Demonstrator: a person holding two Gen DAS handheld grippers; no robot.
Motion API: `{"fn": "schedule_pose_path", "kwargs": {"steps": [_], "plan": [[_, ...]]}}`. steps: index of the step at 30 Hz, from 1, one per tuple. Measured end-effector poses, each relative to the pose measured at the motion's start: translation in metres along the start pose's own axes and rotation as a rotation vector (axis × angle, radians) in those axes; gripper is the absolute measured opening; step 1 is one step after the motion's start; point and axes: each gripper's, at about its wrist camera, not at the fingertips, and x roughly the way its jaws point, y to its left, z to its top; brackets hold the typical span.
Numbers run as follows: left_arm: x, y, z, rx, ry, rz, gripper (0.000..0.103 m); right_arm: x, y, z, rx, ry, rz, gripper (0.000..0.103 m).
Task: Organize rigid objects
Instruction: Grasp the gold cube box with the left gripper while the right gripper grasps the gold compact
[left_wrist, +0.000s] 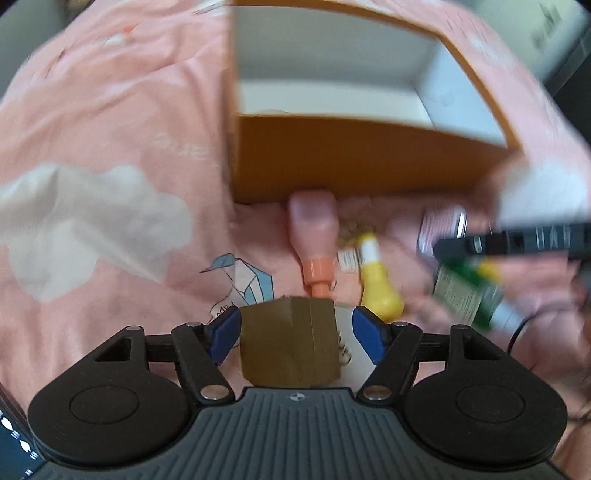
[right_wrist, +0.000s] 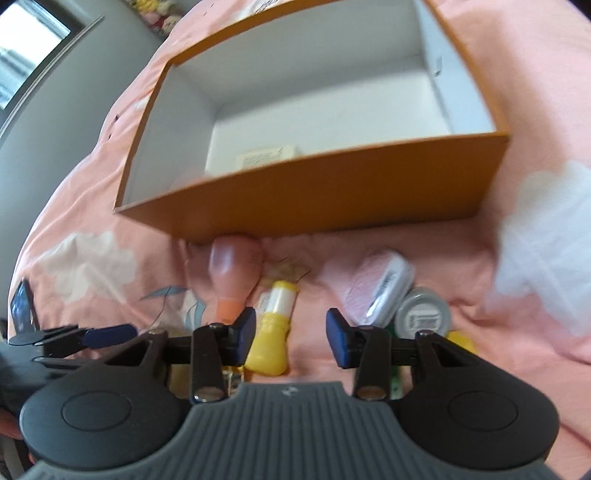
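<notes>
My left gripper (left_wrist: 297, 334) points down over a brown cardboard block (left_wrist: 290, 343) that stands between its blue pads. The left pad is at the block's edge, and a gap shows at the right pad. My right gripper (right_wrist: 291, 336) is open with nothing between its pads. It hovers over a yellow bottle (right_wrist: 273, 332) lying on the pink sheet. A pink bottle with an orange cap (right_wrist: 236, 269) lies against the front wall of the orange box (right_wrist: 332, 192). The box has a white inside and holds a small labelled card (right_wrist: 266, 155).
A pink-and-white case (right_wrist: 376, 288), a grey round tin (right_wrist: 424, 314) and a green packet (left_wrist: 465, 291) lie to the right of the bottles. The pink cloud-print sheet (left_wrist: 110, 147) covers the bed. A grey wall and a window (right_wrist: 29, 44) are at the far left.
</notes>
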Motion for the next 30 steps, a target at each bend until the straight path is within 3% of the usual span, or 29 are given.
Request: {"fn": "schedule_pose_path", "kwargs": {"steps": [2, 6, 9, 19, 24, 30], "plan": [[0.005, -0.014, -0.002, 0.078, 0.011, 0.056, 0.081, 0.002, 0.003, 0.001, -0.007, 0.01, -0.001, 0.042], [0.018, -0.02, -0.004, 0.091, 0.038, 0.048, 0.08, 0.01, 0.011, 0.0, -0.032, 0.051, 0.022, 0.042], [0.027, -0.026, -0.007, 0.126, 0.055, 0.115, 0.071, 0.019, 0.018, -0.002, -0.066, 0.1, 0.038, 0.042], [0.008, -0.012, -0.008, 0.088, 0.02, 0.105, 0.053, 0.051, 0.037, -0.013, -0.161, 0.255, 0.072, 0.042], [0.0, 0.003, -0.012, 0.043, -0.011, 0.084, 0.052, 0.065, 0.04, -0.017, -0.151, 0.329, 0.102, 0.042], [0.002, -0.002, -0.012, 0.089, -0.009, 0.113, 0.055, 0.079, 0.033, -0.022, -0.076, 0.383, 0.136, 0.042]]}}
